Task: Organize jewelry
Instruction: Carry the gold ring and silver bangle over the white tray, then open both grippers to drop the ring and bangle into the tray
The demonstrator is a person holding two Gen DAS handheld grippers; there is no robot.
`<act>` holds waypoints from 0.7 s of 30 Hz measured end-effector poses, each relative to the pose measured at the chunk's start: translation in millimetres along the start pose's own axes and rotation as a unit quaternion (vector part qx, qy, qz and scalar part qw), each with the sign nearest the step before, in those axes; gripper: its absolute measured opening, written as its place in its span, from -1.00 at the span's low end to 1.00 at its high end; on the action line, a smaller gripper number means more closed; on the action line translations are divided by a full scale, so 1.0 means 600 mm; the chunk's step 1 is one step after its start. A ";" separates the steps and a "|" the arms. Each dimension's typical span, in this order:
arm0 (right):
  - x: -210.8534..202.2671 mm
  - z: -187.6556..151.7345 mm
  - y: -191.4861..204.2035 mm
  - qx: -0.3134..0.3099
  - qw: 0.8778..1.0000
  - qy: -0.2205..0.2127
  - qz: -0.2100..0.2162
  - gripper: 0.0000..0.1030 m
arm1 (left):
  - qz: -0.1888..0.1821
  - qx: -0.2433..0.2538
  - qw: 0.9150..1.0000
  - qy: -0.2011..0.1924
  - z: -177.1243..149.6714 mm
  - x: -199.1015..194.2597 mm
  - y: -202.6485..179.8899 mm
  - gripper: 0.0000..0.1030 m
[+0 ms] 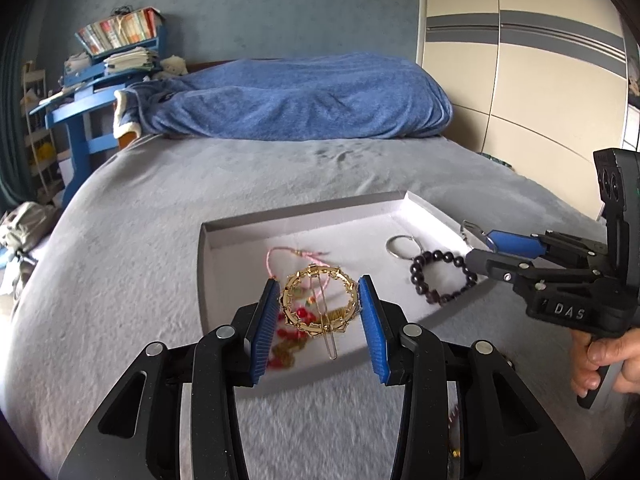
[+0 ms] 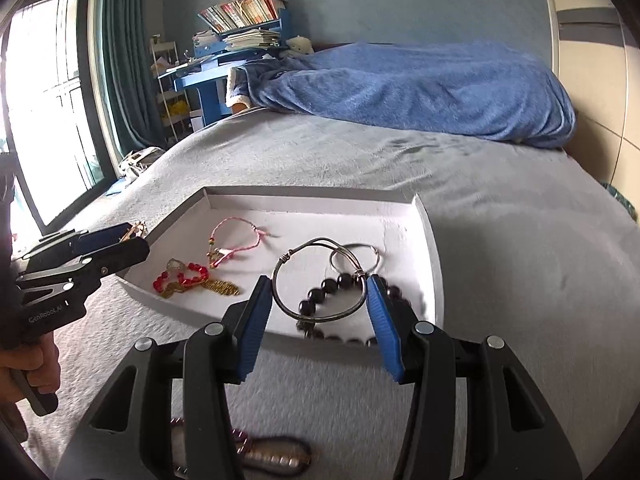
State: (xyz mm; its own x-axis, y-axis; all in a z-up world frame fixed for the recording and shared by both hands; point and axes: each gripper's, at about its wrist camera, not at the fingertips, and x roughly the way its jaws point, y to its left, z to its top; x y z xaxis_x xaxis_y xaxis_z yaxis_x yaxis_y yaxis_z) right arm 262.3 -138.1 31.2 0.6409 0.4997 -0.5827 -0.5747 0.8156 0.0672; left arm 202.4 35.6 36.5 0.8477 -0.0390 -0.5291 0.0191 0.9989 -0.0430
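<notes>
Left wrist: "DAS" on right tool (image 1: 474,246) (blue pads), beside tray (image 1: 304,220).

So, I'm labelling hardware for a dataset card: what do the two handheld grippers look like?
Both are matte black plastic with cut-out linkages and round silver pivot pins. The fingers carry ribbed blue pads. The right gripper has white "DAS" lettering; the left gripper reads "GenRobot.AI". Bare hands grip both pistol handles; no cables show.

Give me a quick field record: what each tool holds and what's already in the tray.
left tool: shut on gold round hair clip, above tray's near-left part
right tool: shut on silver wire bangle, above tray's near-right part
tray: white, shallow, on grey bed
in tray: pink cord bracelet, red bead piece, dark bead bracelet, silver ring hoop
</notes>
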 end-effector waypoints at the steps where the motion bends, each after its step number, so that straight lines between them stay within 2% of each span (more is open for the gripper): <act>1: 0.008 0.002 -0.001 -0.002 1.000 -0.003 -0.005 -0.06 | 0.001 -0.001 1.000 -0.002 0.003 0.006 0.000 -0.19; 6: 0.045 0.013 -0.008 -0.003 1.000 -0.009 -0.024 -0.06 | 0.008 -0.014 1.000 -0.011 0.013 0.041 0.005 -0.19; 11: 0.072 0.014 -0.006 -0.018 1.000 -0.002 -0.025 -0.06 | 0.011 0.002 1.000 -0.009 0.007 0.067 -0.001 -0.19; 21: 0.099 0.007 -0.002 -0.028 0.999 0.019 -0.027 -0.06 | 0.020 0.003 1.000 0.005 -0.002 0.085 -0.002 -0.19</act>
State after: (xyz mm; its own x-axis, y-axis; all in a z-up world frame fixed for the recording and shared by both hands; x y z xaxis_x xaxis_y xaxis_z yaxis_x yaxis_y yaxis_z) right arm 303.4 -108.1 -0.2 0.6528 0.4433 -0.6143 -0.5679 0.8231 -0.0096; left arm 245.2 32.5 8.3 0.8425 0.0010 -0.5386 -0.0116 0.9998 -0.0163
